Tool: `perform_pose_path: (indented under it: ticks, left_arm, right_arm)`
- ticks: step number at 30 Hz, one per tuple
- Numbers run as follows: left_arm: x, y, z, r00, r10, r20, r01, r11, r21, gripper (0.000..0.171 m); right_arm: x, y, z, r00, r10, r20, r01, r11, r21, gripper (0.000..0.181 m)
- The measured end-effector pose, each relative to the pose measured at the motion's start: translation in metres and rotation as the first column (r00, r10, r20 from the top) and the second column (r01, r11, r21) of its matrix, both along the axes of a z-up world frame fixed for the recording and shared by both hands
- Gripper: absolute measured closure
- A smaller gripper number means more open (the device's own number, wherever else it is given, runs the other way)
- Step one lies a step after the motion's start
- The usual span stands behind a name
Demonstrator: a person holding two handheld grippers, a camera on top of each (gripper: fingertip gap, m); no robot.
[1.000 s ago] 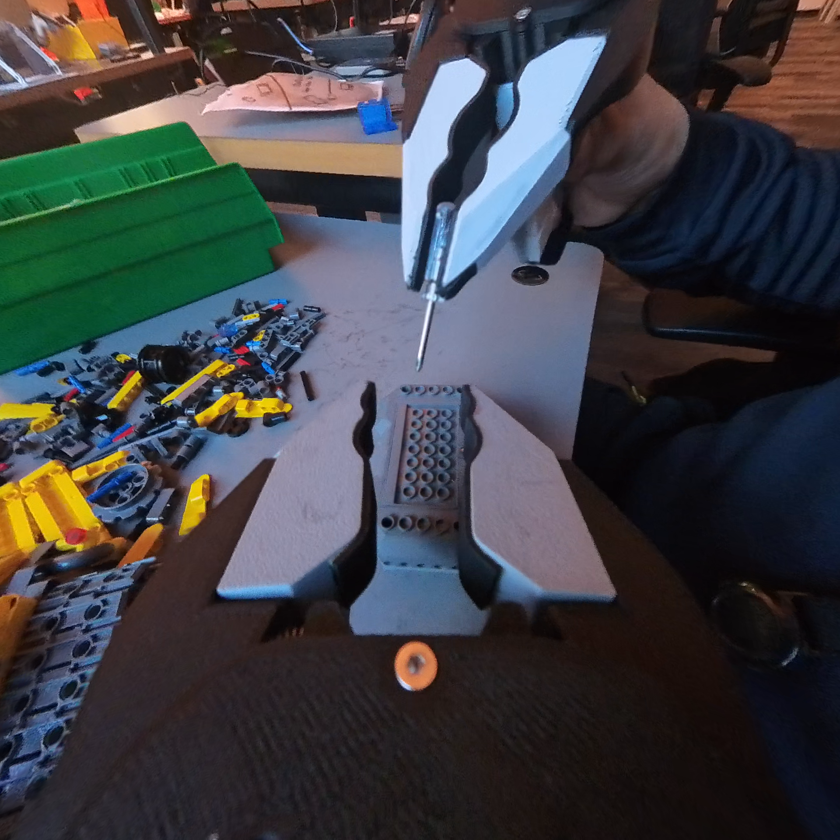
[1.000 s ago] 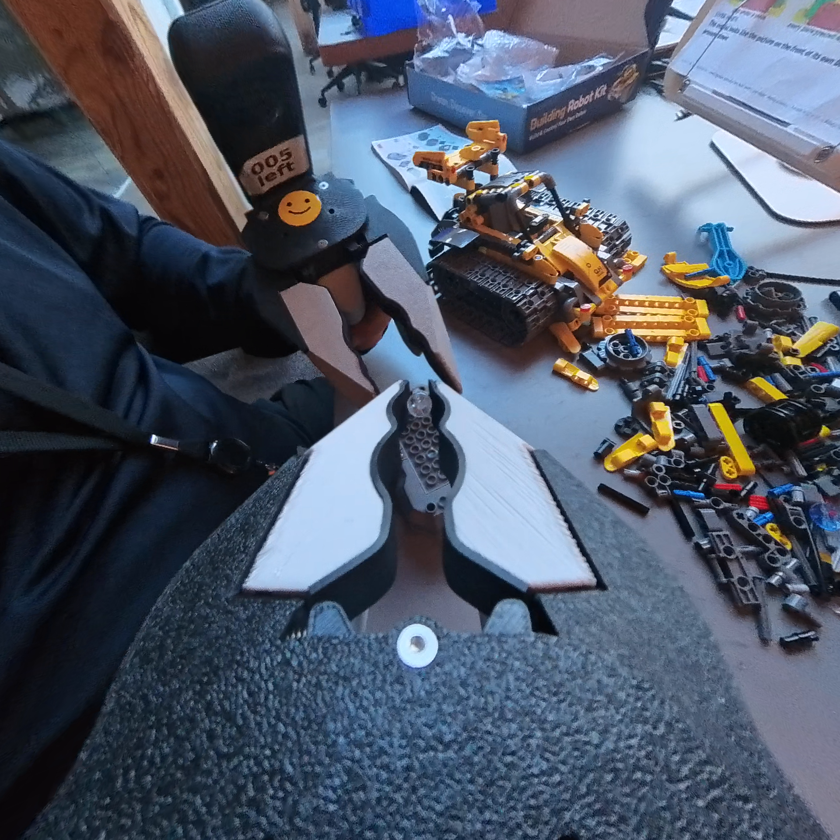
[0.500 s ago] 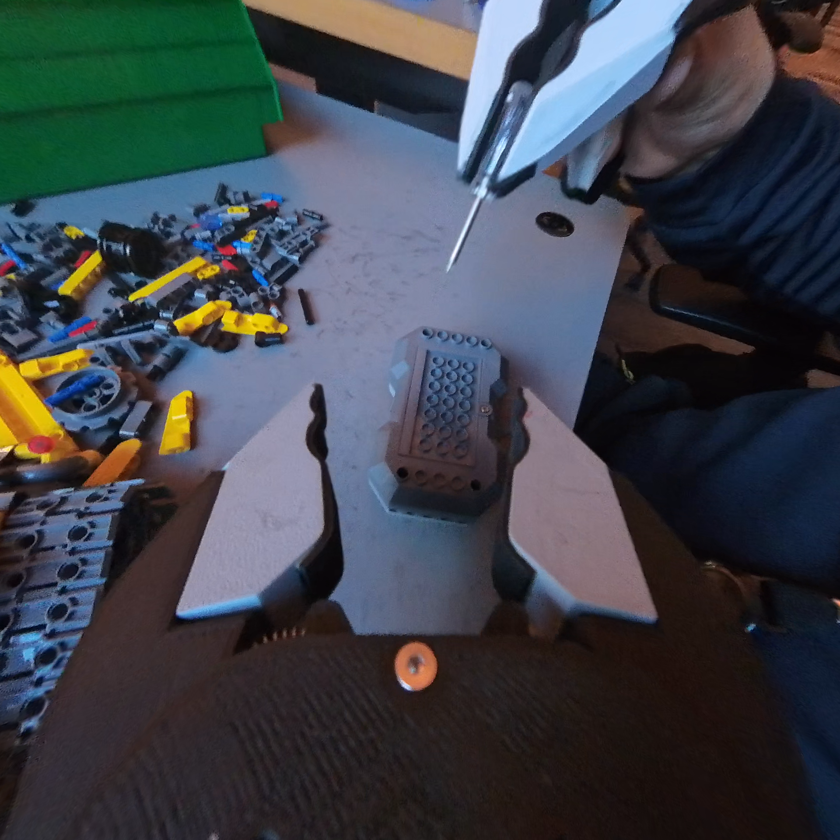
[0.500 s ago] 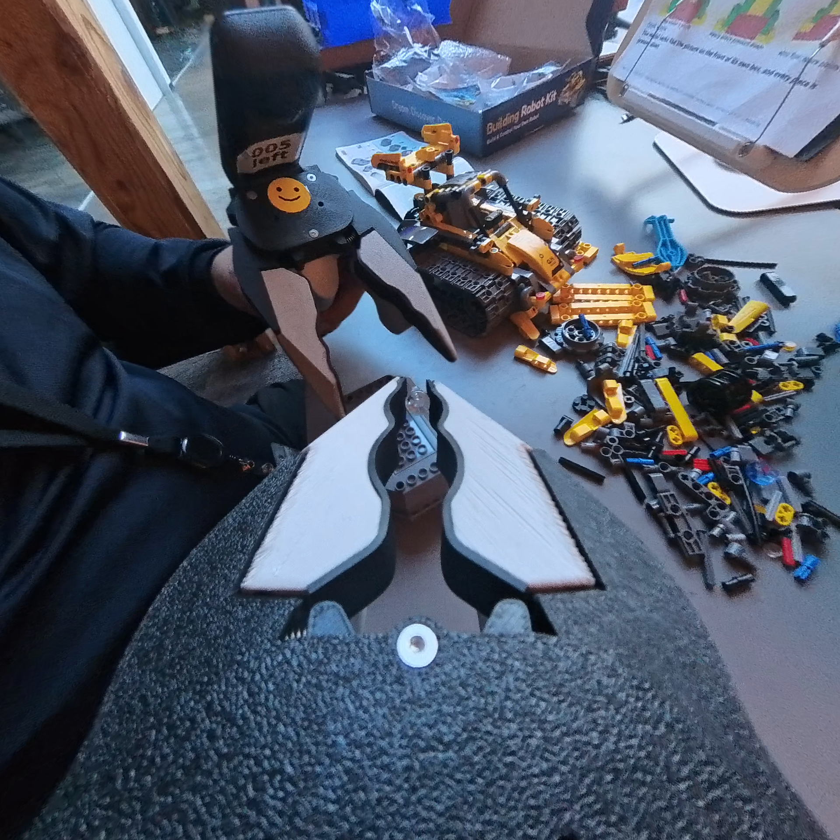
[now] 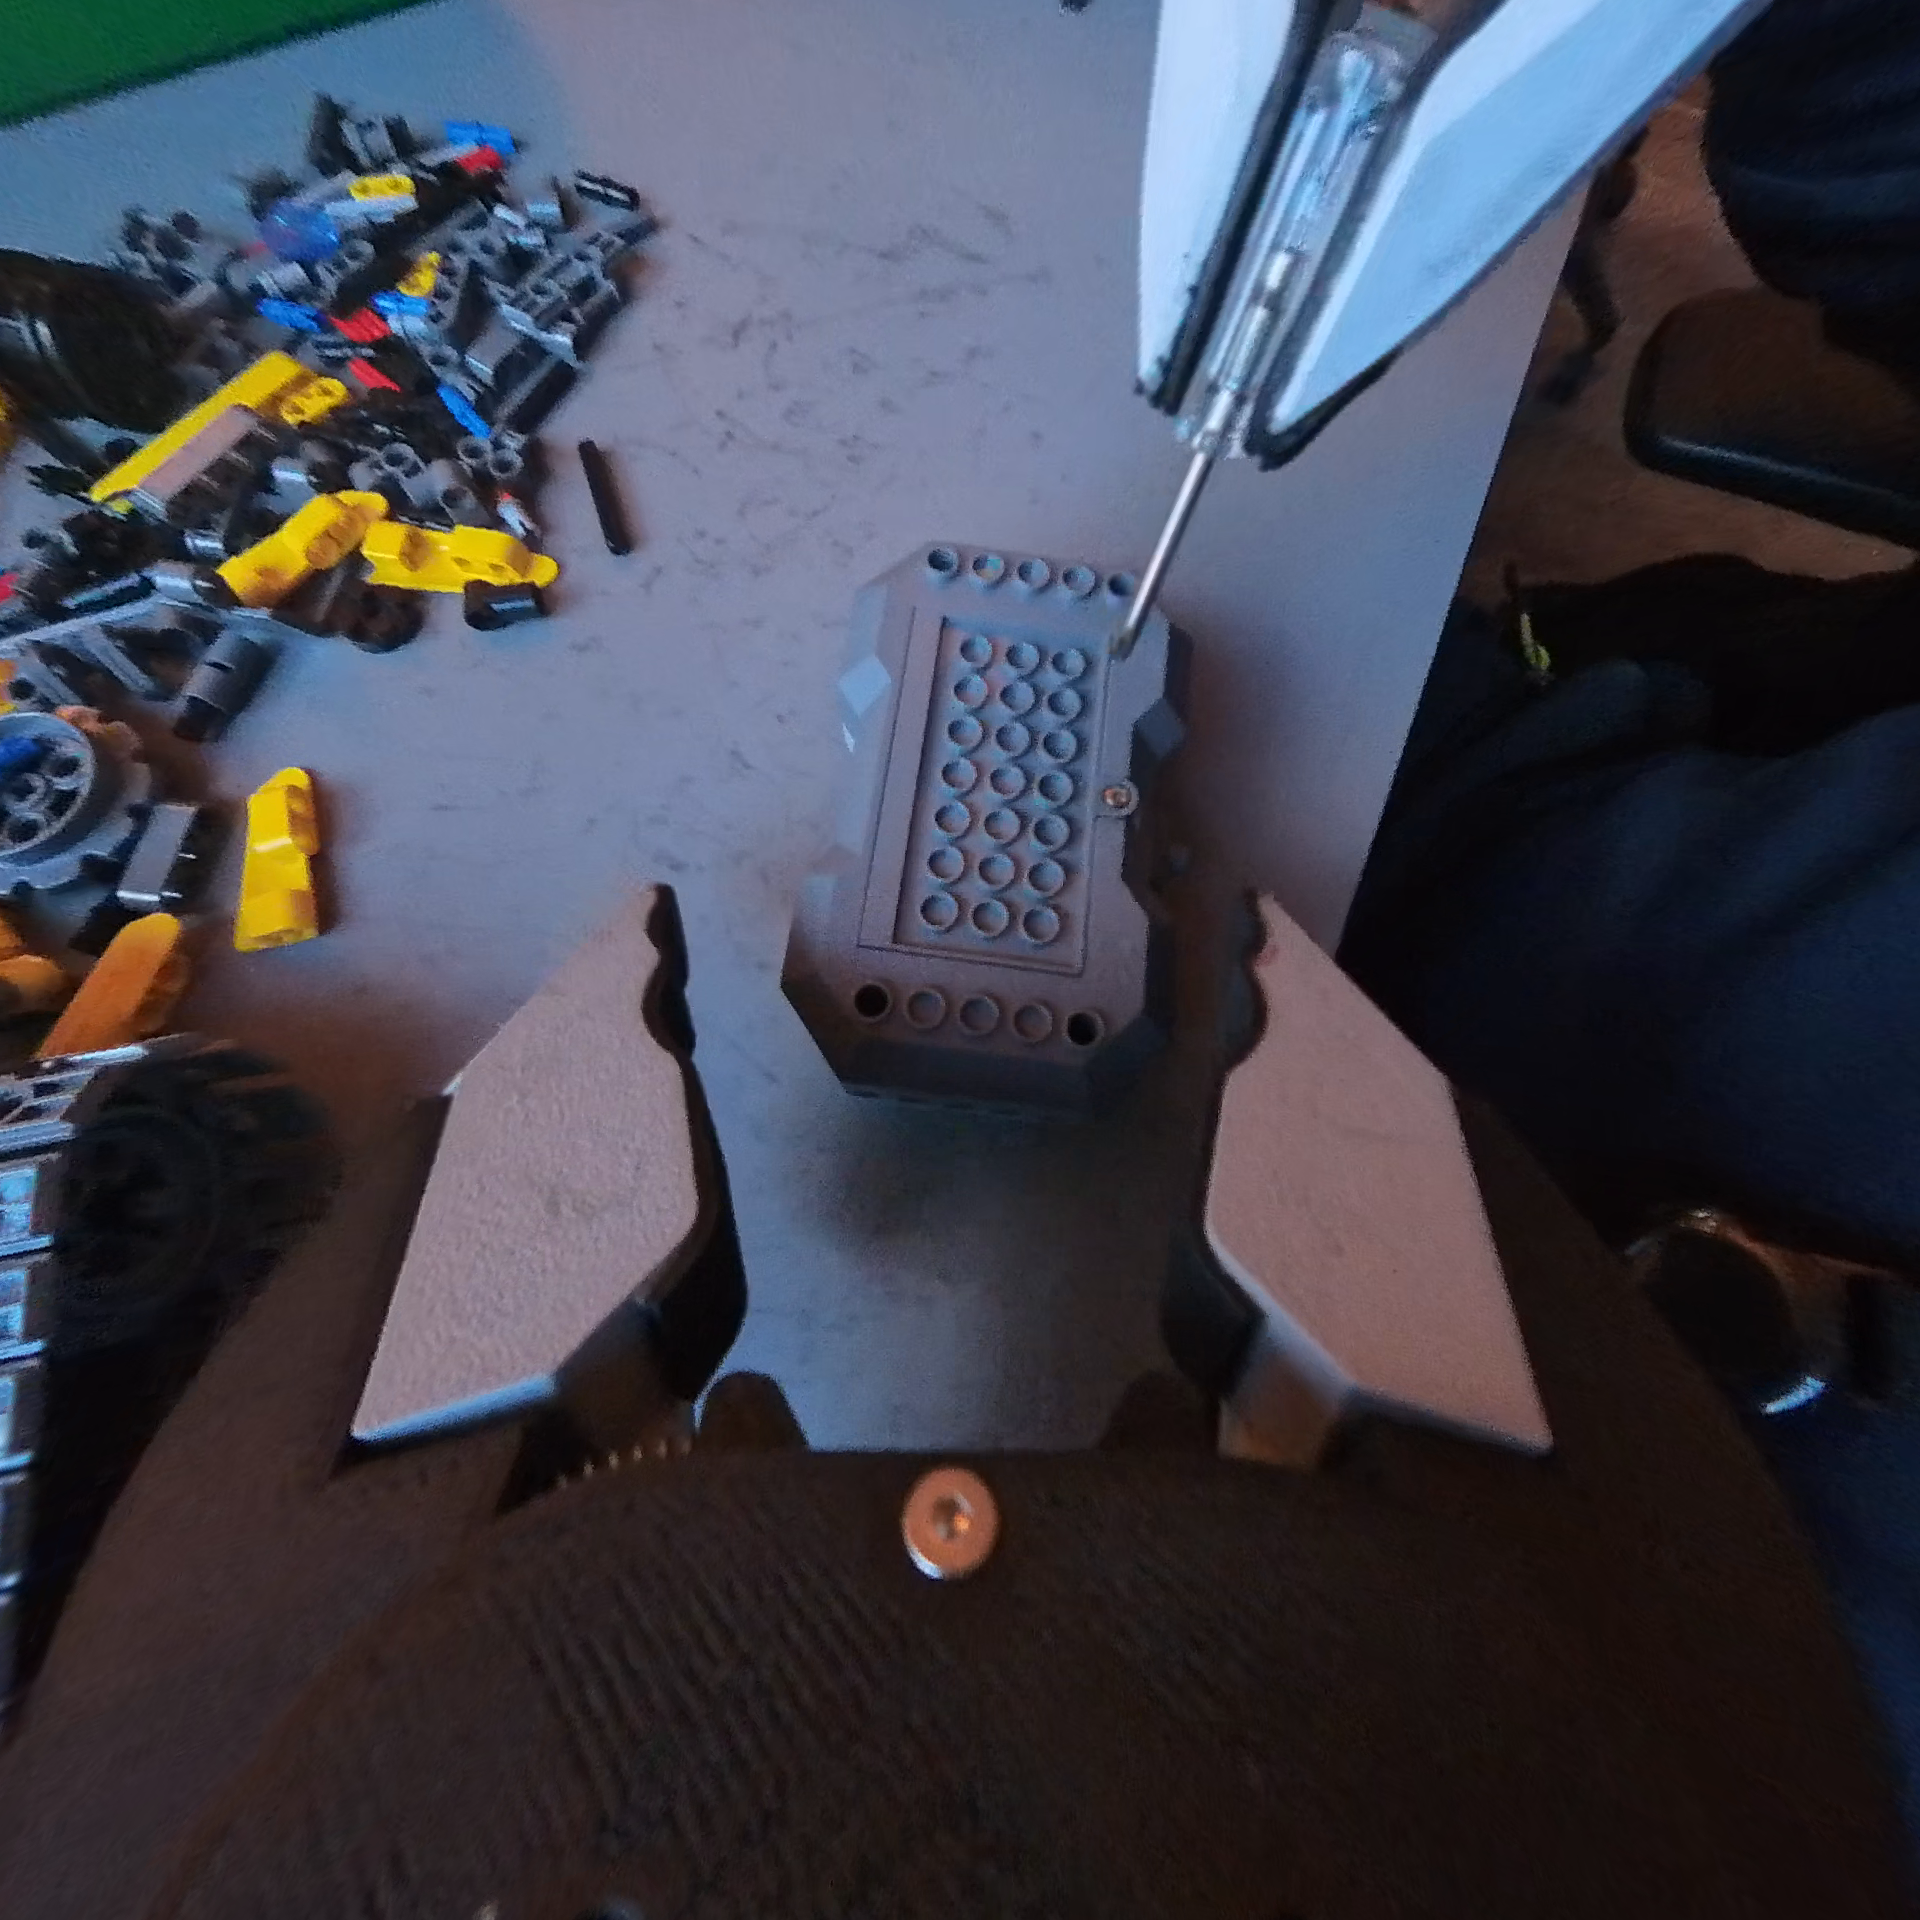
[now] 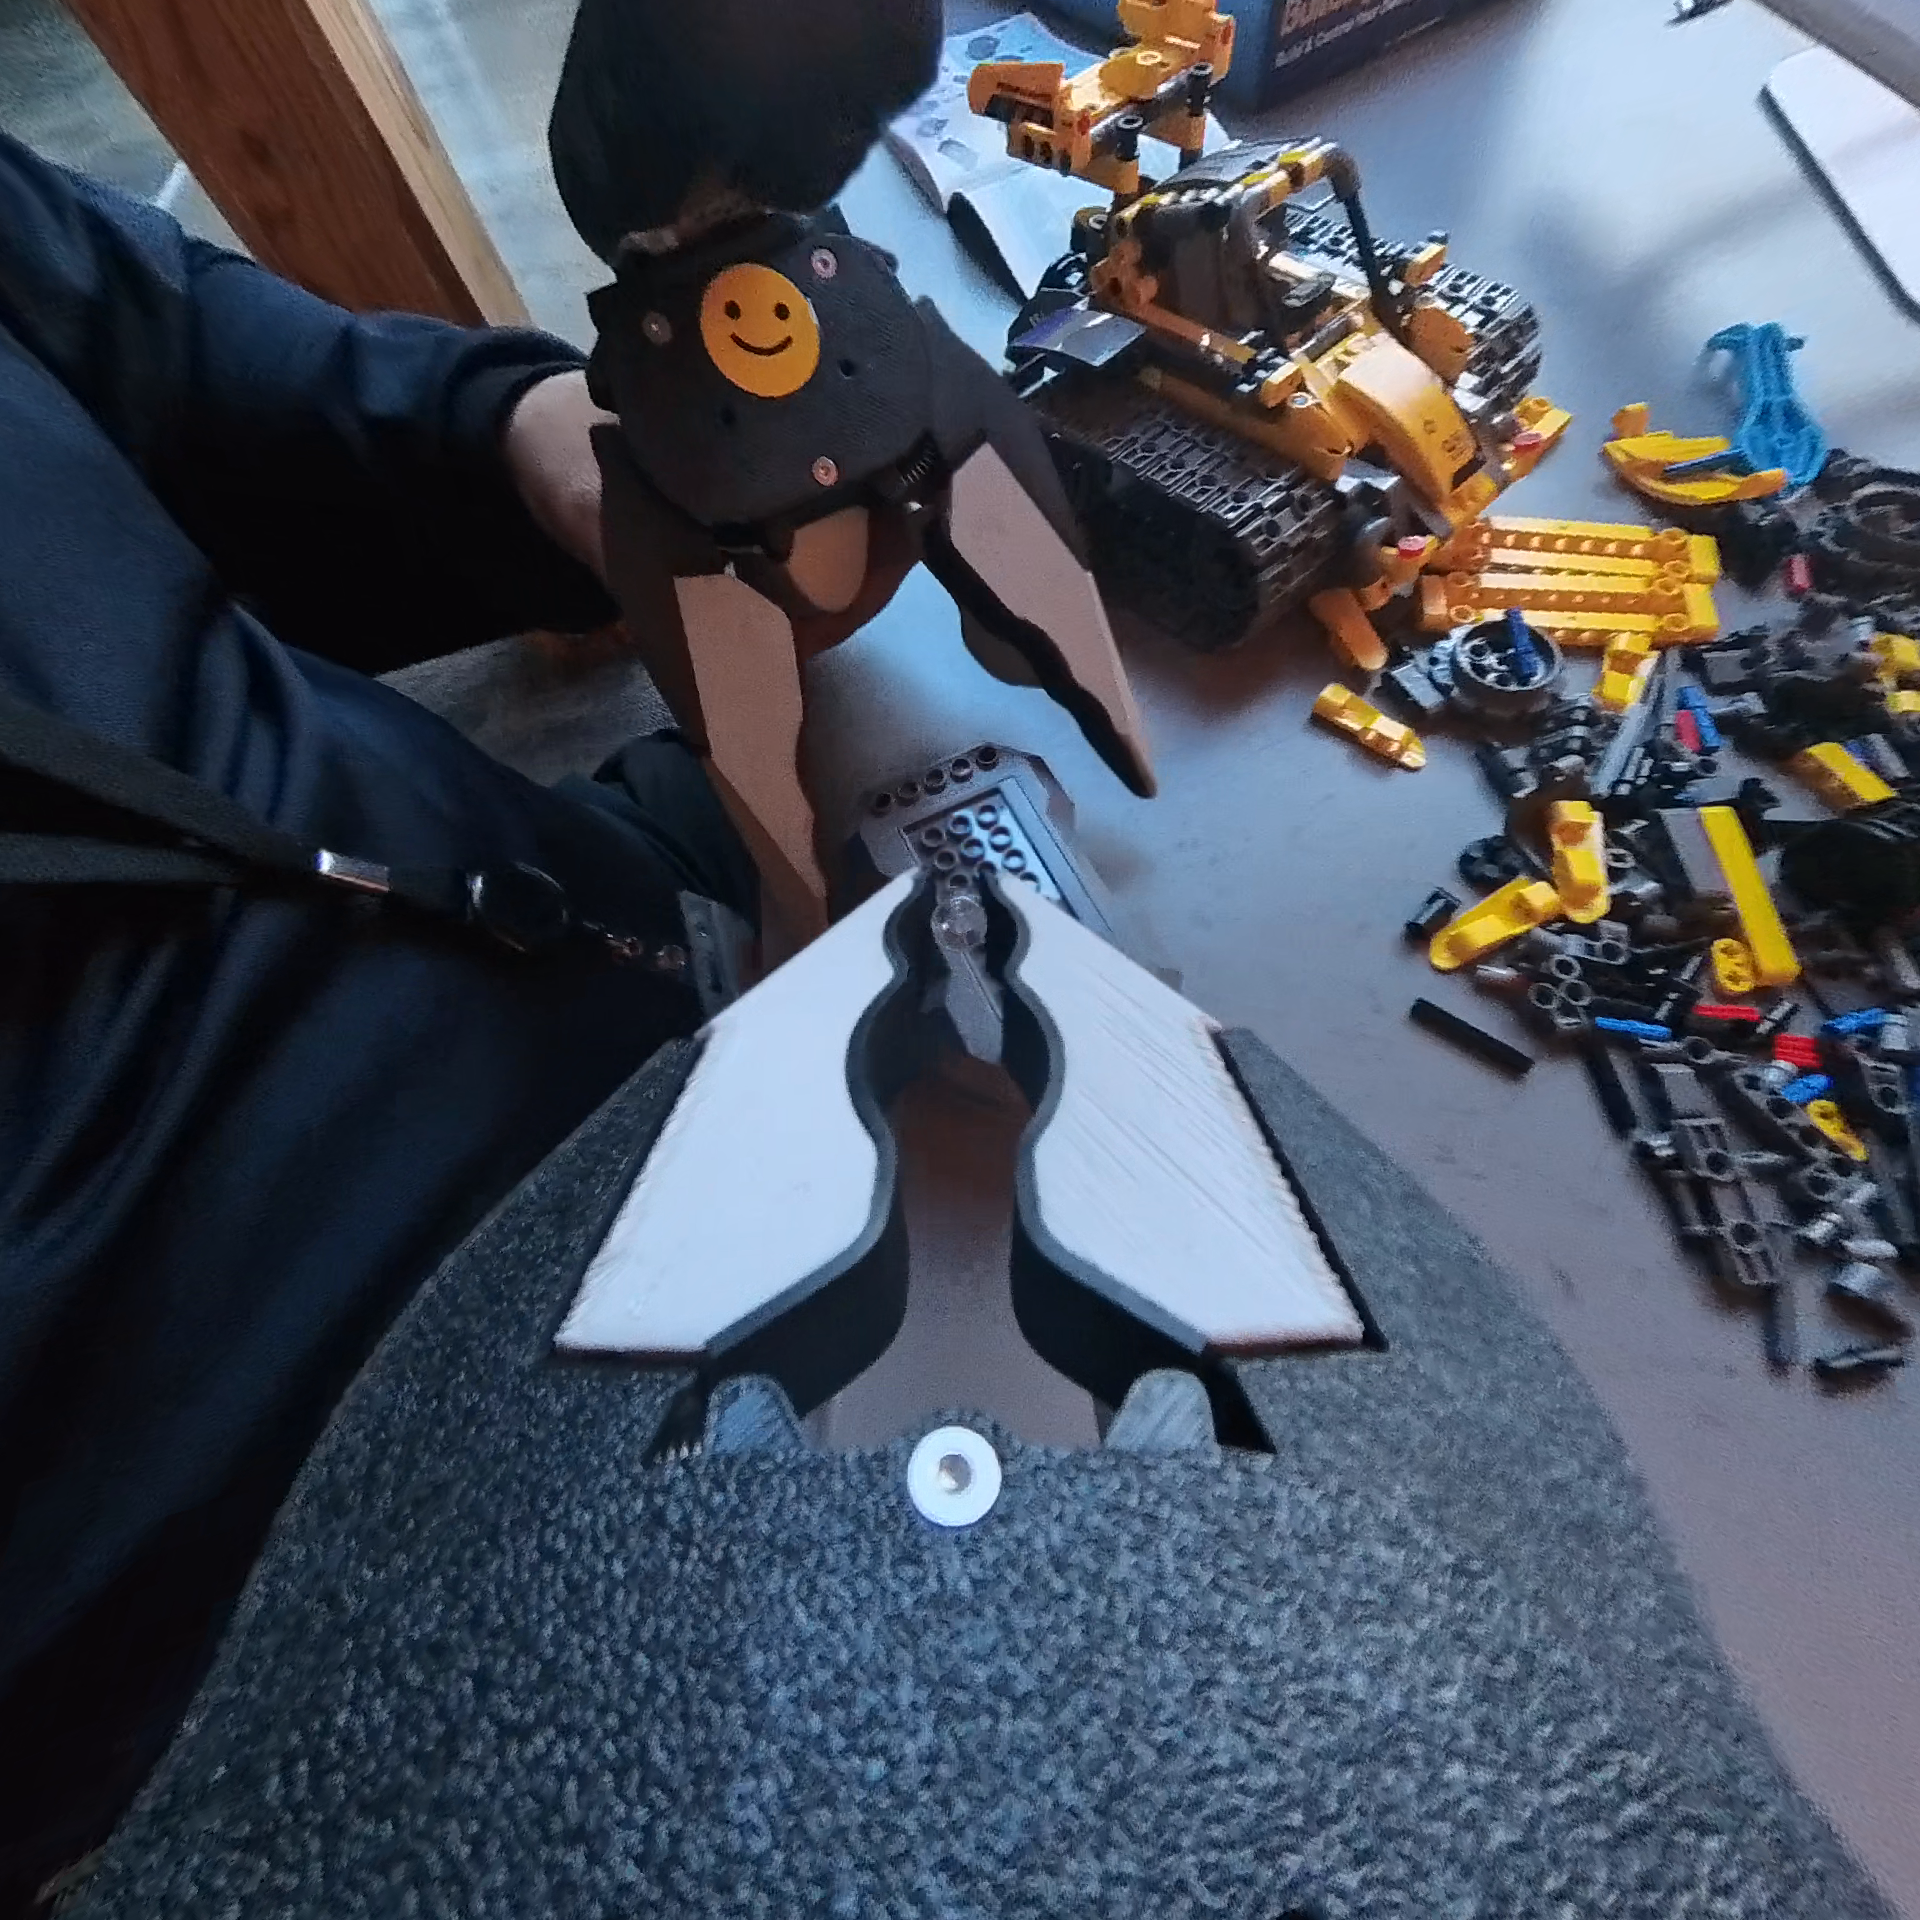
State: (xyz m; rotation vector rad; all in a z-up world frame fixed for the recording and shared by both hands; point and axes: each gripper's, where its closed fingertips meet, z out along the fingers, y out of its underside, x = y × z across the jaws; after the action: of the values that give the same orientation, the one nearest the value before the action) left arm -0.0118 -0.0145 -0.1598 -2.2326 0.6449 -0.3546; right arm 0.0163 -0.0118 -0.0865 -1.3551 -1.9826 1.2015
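A dark grey studded box lies flat on the grey table. My left gripper is open and empty, its fingers on either side of the box's near end. My right gripper is shut on a small screwdriver with a clear handle. The screwdriver's metal tip rests at the box's far right corner. In the right wrist view my right gripper holds the screwdriver handle over the box, and the open left gripper straddles the box from the far side.
Loose yellow, black and grey building pieces lie left of the box and show in the right wrist view. A yellow tracked vehicle model stands behind them. The table's edge runs just right of the box. A person's dark sleeve is beyond it. Across from one pair of fingers to the other is roughly 8 centimeters.
My left gripper opened, let go of the grey box and drew back; the box now lies on the table. My right gripper brought the screwdriver tip down to the box's far corner.
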Motion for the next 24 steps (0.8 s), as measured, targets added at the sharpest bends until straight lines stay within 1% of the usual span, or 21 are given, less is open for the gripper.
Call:
perform_pose_path:
  ticks: [2,4,5,10,12,16,20,24]
  left_arm:
    - [0.001,-0.002,-0.004,1.0,-0.017,-0.01,0.017,1.0,-0.005,0.077]
    - [0.001,-0.002,-0.007,0.999,-0.037,-0.03,0.037,0.999,0.007,0.093]
    - [0.003,-0.002,-0.008,0.998,-0.05,-0.034,0.051,0.999,0.016,0.097]
    - [0.004,-0.001,-0.009,0.997,-0.061,-0.047,0.062,0.998,0.027,0.097]
    - [0.004,0.0,-0.009,0.997,-0.057,-0.054,0.059,0.998,0.031,0.097]
    - [0.004,0.002,-0.009,0.994,-0.047,-0.098,0.053,0.997,0.059,0.097]
    - [0.004,0.003,-0.009,0.99,-0.042,-0.138,0.054,0.995,0.082,0.097]
    - [0.004,0.003,-0.01,0.988,-0.045,-0.146,0.057,0.995,0.082,0.097]
  right_arm:
    - [-0.003,-0.001,-0.004,1.0,-0.004,0.004,0.004,1.0,0.007,0.173]
    - [-0.003,-0.003,-0.01,1.0,0.005,0.021,-0.005,1.0,0.012,0.173]
    - [-0.004,-0.004,-0.011,1.0,0.008,0.023,-0.008,1.0,0.009,0.173]
    - [-0.003,-0.001,-0.011,1.0,0.005,0.016,-0.005,1.0,0.001,0.173]
    - [-0.003,0.002,-0.008,1.0,-0.012,-0.002,0.012,1.0,0.008,0.173]
    - [-0.005,0.005,-0.002,0.999,-0.025,-0.027,0.024,0.999,-0.023,0.173]
    - [-0.004,0.002,-0.002,1.0,-0.015,-0.026,0.015,1.0,-0.007,0.173]
    - [-0.005,0.0,0.0,0.999,-0.013,-0.034,0.013,1.0,0.002,0.173]
